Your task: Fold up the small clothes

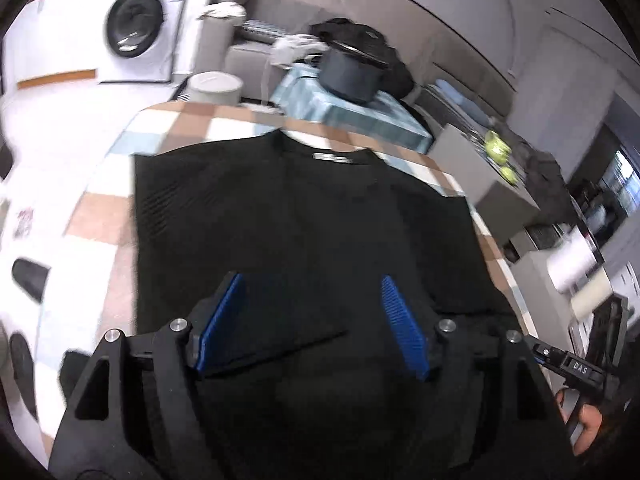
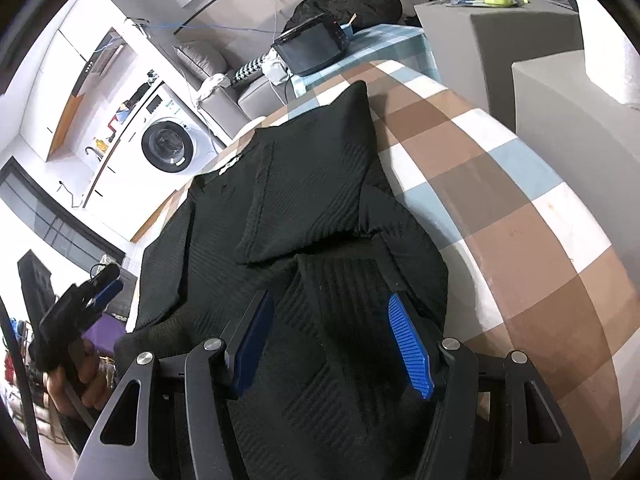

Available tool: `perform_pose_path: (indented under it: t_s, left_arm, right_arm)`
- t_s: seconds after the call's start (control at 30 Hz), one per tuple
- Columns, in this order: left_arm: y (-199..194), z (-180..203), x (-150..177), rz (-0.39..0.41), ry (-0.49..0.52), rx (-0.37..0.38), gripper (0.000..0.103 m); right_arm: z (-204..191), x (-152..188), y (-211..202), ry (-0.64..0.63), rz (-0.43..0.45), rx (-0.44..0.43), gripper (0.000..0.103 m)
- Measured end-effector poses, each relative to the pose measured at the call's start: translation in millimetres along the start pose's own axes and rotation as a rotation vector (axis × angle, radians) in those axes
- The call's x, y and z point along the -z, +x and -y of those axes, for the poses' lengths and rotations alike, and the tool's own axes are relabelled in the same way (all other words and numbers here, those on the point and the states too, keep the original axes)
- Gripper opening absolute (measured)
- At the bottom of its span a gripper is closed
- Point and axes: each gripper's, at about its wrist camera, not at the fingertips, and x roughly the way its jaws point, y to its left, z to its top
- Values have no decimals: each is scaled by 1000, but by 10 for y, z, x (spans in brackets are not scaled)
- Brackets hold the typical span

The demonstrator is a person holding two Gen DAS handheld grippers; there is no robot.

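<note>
Both pairs of blue-padded fingers stand spread, with nothing pinched between them. Left gripper point(image 1: 312, 320) hangs above the black top point(image 1: 296, 216), its pads point(image 1: 222, 320) clear of the cloth as far as its own blurred view shows. Right gripper point(image 2: 340, 344) hovers over the near end of the same garment, where the ribbed cloth lies bunched between its fingers point(image 2: 408, 344); whether the pads touch the cloth cannot be told. From the right wrist view the left gripper point(image 2: 102, 288) shows off to the left edge, held up in a hand point(image 2: 76, 380). From the left wrist view the right gripper's handle and a hand point(image 1: 588, 424) sit at the lower right edge. The top lies on a checked tablecloth point(image 2: 500, 184) of brown, white and pale blue squares, collar (with a small white label) toward the far side, one sleeve point(image 2: 320, 184) folded across the body. Beyond the table stand a washing machine point(image 2: 168, 146) and a dark case point(image 2: 316, 46) on a second, blue-checked table.
</note>
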Motion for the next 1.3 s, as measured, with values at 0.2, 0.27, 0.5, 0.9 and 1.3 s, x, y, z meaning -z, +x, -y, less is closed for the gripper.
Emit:
perform_pose_path:
  t_s: [0.2, 0.27, 0.5, 0.9, 1.3]
  left_arm:
    - [-250, -458, 271, 56, -63, -88, 69]
    - [-408, -533, 382, 73, -54, -130, 73]
    - [-842, -613, 795, 96, -3, -246, 82]
    - [-1128, -918, 1483, 79, -91, -296, 82]
    - [-1316, -956, 1610, 72, -98, -325, 82]
  right_arm:
    - [-16, -24, 40, -6, -12, -17, 63]
    - [-11, -24, 32, -10, -18, -18, 63]
    - [30, -6, -210, -108, 5, 1, 63]
    - [171, 316, -208, -237, -88, -80, 36]
    - [796, -160, -391, -51, 27, -88, 51]
